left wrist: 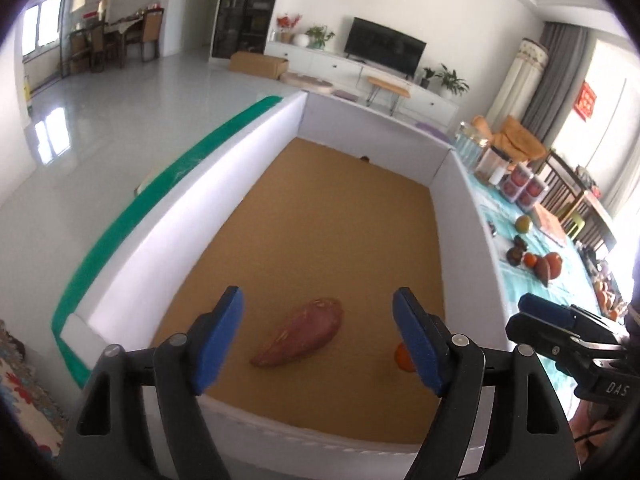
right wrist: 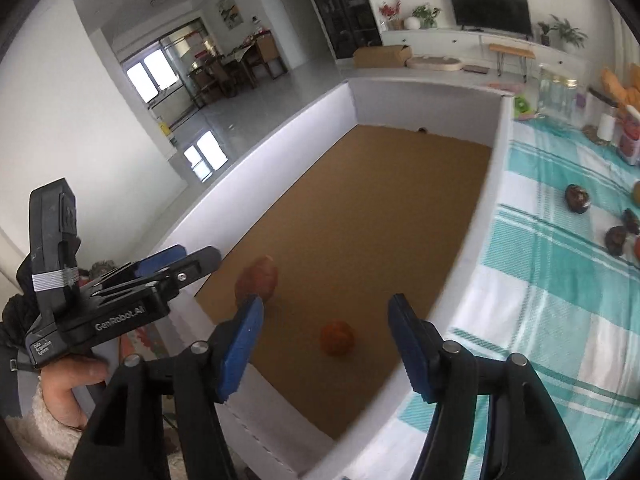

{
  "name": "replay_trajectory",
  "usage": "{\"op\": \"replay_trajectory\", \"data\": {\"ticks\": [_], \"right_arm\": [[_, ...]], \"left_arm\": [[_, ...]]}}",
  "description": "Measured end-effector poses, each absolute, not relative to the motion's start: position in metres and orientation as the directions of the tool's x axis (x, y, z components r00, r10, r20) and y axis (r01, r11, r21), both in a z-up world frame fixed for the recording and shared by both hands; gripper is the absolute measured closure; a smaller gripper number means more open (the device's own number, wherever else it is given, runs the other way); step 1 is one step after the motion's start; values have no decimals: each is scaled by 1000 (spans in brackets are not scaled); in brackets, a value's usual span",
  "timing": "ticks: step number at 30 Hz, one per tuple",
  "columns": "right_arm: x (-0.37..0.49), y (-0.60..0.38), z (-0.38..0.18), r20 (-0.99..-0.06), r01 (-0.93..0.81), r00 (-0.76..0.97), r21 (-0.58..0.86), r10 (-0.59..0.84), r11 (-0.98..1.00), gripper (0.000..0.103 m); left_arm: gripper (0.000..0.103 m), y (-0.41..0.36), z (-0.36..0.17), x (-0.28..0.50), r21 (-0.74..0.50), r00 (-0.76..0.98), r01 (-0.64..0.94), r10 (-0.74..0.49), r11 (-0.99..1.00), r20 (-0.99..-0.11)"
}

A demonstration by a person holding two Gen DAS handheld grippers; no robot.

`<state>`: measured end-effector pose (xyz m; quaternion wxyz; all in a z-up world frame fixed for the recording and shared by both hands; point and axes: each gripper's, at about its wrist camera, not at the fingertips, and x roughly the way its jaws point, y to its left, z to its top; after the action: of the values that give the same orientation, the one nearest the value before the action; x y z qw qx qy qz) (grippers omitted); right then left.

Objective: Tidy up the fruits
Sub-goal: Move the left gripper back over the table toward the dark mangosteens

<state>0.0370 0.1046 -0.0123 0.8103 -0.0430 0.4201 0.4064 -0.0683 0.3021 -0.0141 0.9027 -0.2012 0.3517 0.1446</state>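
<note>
The left gripper (left wrist: pixel 318 336) hangs with fingers spread wide and empty above a sweet potato (left wrist: pixel 301 332) on the tray's (left wrist: pixel 224 184) brown floor. The right gripper (right wrist: pixel 326 344) is likewise spread, framing a small orange (right wrist: pixel 337 337) just below. Beyond the tray's right wall, more fruits (left wrist: pixel 548 266) lie on the checked worktop (right wrist: pixel 552 288).

Daylight is streaming through the windows (left wrist: pixel 40 28), glaring off the glossy floor (left wrist: pixel 52 140). Fisheye distortion is bending the dark-vignetted edges; everything is looking slightly soft.
</note>
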Motion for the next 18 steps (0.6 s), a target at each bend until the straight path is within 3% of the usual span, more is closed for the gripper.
{"op": "replay_trajectory", "data": {"ticks": [4, 8, 12, 14, 18], "right_arm": [[42, 17, -4, -659, -561, 540, 181, 523, 808, 22], [48, -78, -12, -637, -343, 703, 86, 316, 936, 21], [64, -168, -29, -666, -108, 737, 50, 114, 993, 20], [75, -206, -40, -692, 8, 722, 30, 15, 1000, 20], [87, -270, -57, -744, 171, 664, 52, -77, 984, 20]], "left_arm": [[24, 254, 2, -54, -313, 761, -250, -14, 916, -649], [23, 177, 10, -33, -349, 744, -28, -214, 937, -633], [22, 99, 6, -12, -367, 668, 158, -373, 917, -644], [19, 66, -4, 0, -349, 637, 217, -403, 911, -657], [19, 26, -46, 40, -255, 604, 207, -328, 945, -726]]}}
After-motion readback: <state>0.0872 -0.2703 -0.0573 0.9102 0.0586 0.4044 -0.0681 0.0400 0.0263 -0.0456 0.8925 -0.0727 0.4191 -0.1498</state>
